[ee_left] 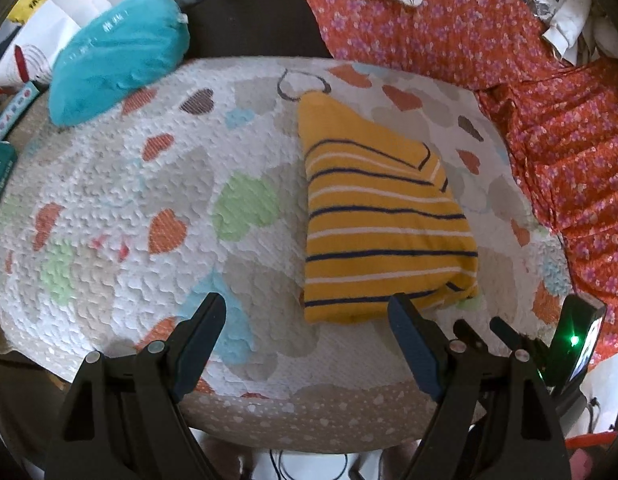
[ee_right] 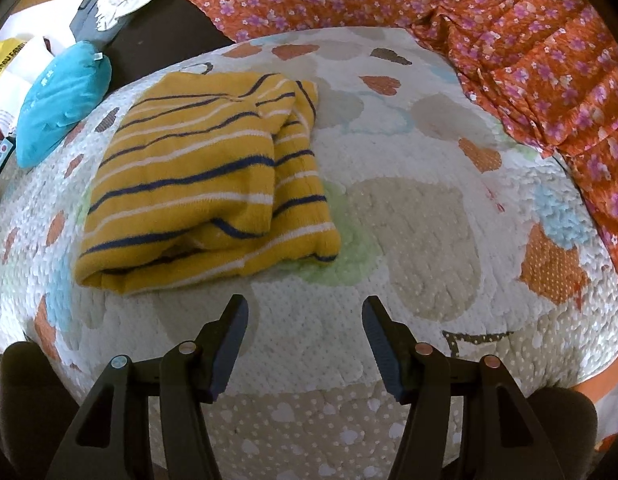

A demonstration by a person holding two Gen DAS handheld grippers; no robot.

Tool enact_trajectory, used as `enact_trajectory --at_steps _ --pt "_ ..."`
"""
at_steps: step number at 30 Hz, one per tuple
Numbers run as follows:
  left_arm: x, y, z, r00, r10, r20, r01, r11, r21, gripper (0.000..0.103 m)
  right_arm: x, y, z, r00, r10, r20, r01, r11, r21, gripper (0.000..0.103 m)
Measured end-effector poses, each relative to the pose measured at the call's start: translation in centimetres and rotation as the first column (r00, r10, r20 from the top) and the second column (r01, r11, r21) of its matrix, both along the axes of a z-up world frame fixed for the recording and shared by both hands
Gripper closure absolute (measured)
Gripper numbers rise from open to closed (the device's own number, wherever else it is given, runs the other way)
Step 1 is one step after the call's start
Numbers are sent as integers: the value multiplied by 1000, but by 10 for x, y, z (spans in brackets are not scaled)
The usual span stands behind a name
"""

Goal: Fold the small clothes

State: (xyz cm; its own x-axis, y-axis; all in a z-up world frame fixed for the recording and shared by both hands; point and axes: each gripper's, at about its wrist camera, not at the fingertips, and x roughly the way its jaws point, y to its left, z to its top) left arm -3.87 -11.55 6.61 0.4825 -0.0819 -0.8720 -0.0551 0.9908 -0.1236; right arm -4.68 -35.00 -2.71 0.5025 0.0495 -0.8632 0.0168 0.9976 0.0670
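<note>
A small yellow garment with navy and white stripes [ee_left: 381,220] lies folded into a compact rectangle on the heart-patterned quilt [ee_left: 149,184]. It also shows in the right wrist view [ee_right: 205,184], left of centre. My left gripper [ee_left: 307,312] is open and empty, just short of the garment's near edge. My right gripper [ee_right: 305,314] is open and empty, over bare quilt [ee_right: 409,220] to the right of the garment's near corner. The right gripper's body [ee_left: 549,352] shows at the lower right of the left wrist view.
Orange floral fabric [ee_left: 549,120] lies bunched along the back and right edge, also in the right wrist view [ee_right: 509,40]. A teal pouch [ee_left: 117,56] rests at the back left. White bags and boxes [ee_left: 41,20] sit behind it.
</note>
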Motion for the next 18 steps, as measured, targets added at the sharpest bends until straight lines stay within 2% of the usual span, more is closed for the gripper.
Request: enact_trajectory --at_steps 11,18 --pt "16 9 -33 993 -6 -119 -3 998 -71 21 15 -10 -1 999 -40 -32 40 999 5 39" --pt "21 16 -41 991 4 -137 -14 998 -68 21 20 -22 3 997 -66 -26 67 998 4 39"
